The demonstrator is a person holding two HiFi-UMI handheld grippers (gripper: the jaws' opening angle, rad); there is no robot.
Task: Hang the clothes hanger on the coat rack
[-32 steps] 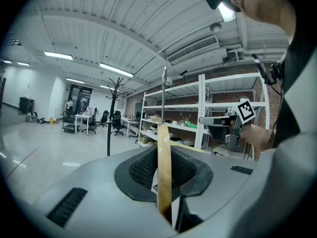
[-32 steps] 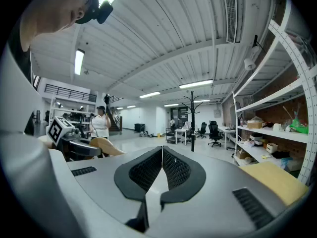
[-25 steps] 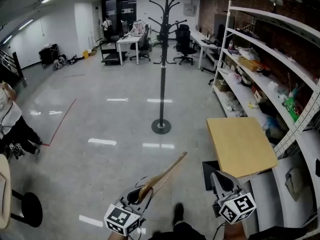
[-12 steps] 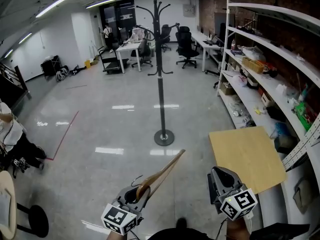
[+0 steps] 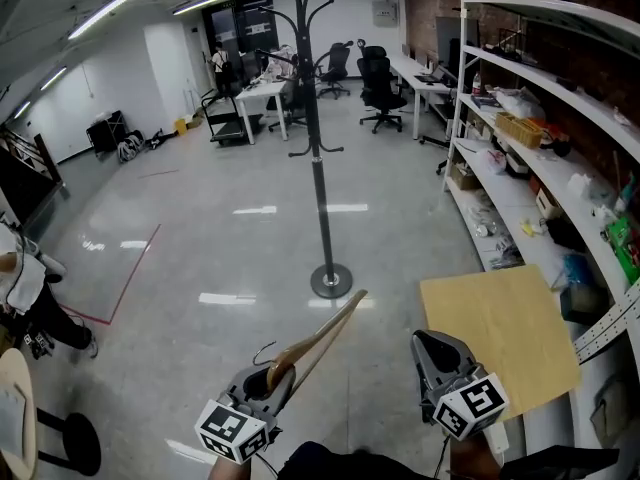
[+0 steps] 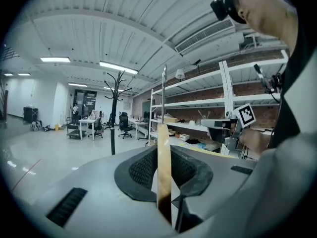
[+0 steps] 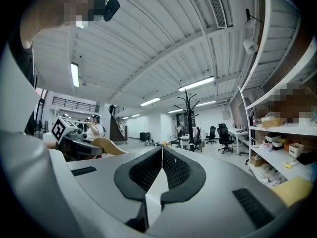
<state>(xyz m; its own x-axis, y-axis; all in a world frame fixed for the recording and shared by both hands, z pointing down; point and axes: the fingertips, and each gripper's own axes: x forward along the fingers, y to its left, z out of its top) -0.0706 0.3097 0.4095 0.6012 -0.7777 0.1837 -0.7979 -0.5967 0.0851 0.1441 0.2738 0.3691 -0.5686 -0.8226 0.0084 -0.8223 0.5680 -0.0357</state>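
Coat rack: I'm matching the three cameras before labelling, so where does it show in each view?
Head view: coat rack at centre, in the upper half, base on the floor.
Left gripper view: coat rack left of centre, far off.
Right gripper view: coat rack right of centre, far off.
Shared landmark: the white shelving, to the rack's right in all three.

Clothes hanger (image 5: 322, 330): smooth, varnished wood. Coat rack (image 5: 319, 183): dark matt metal. Floor (image 5: 200, 238): glossy, reflective. Left tool (image 5: 272, 380) and right tool (image 5: 422, 340): matt grey plastic, black ribbed pads (image 6: 143, 168). Table (image 5: 500, 338): pale matt wood.
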